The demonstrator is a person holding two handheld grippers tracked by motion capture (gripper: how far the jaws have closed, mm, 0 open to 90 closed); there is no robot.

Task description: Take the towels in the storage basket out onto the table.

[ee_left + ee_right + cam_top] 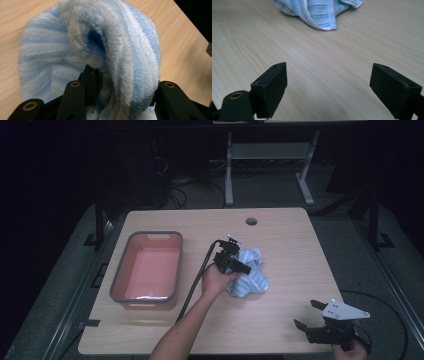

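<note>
A blue-and-white striped towel [252, 277] lies crumpled at the middle of the wooden table [290, 240]. My left gripper [242, 267] is at the towel's left edge, shut on a thick raised fold. In the left gripper view the towel [50, 57] bulges up between the two jaws of that gripper [127, 95], pressed against both. My right gripper [306, 314] rests open near the table's front right edge with nothing between its fingers. In the right gripper view this gripper [328, 82] faces bare wood, with the towel [319, 12] farther off.
A pink bin with a grey rim [150, 234] stands on the left part of the table, a little left of the left hand. A round cable hole [251, 221] sits near the far edge. The left gripper's cable [197, 280] trails toward the front edge.
</note>
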